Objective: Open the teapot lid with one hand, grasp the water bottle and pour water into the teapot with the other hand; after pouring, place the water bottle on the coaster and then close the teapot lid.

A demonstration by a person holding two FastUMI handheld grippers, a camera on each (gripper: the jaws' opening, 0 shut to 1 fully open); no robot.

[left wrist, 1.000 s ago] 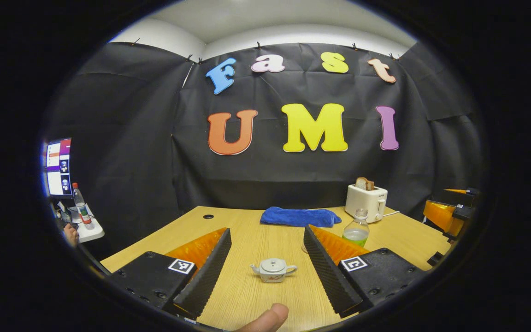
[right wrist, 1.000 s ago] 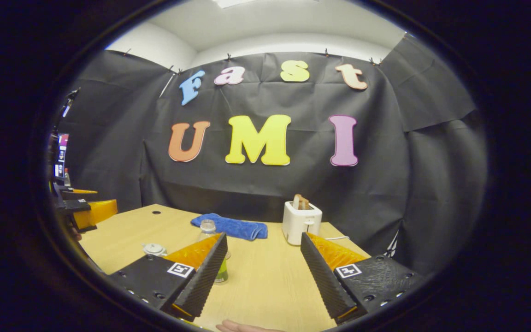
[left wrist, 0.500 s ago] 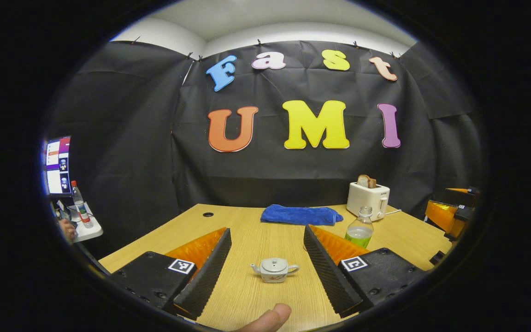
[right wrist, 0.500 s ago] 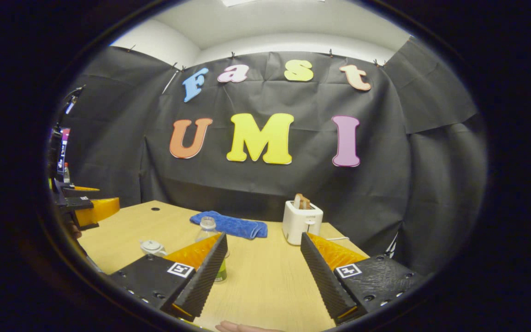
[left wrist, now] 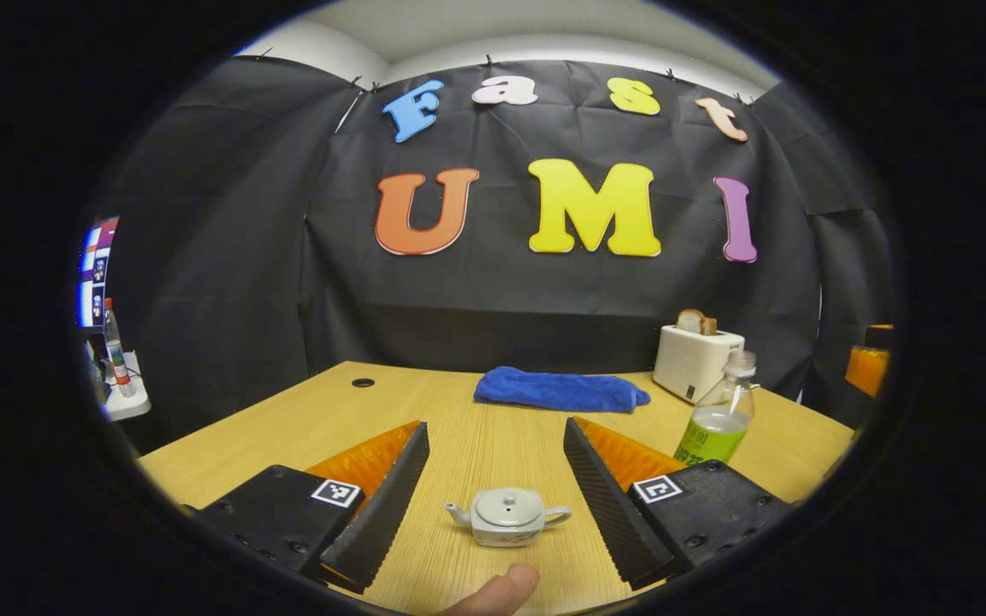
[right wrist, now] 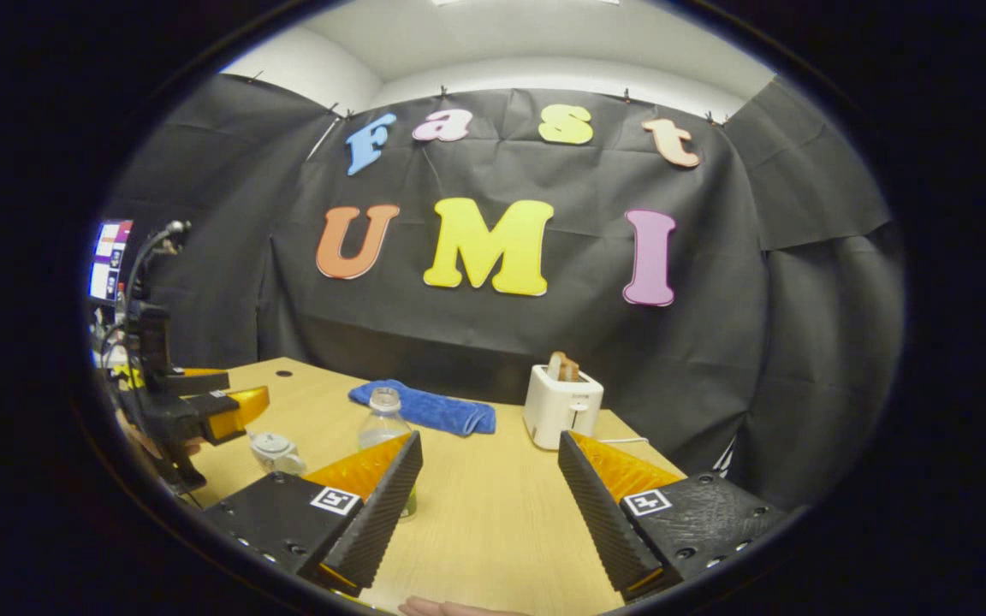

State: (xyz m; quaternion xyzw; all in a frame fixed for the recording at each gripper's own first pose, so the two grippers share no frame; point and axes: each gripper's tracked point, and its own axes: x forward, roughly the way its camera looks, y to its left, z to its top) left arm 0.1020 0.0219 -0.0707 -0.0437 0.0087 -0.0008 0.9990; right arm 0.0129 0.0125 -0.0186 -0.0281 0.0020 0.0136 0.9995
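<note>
Both views are evenly lit from overhead; focus is sharp, shadows are soft, and edges are bent by fisheye distortion.

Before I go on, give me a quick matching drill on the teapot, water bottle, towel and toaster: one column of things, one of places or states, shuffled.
Things:
1. teapot
2. water bottle
3. towel
4. toaster

Places or states:
A. bread sticking out of the top
B. lid on, between the left gripper's open fingers
C. lying at the table's far edge
D. upright, green drink in the bottom

Pairs: 1-B, 2-D, 3-C, 4-A
</note>
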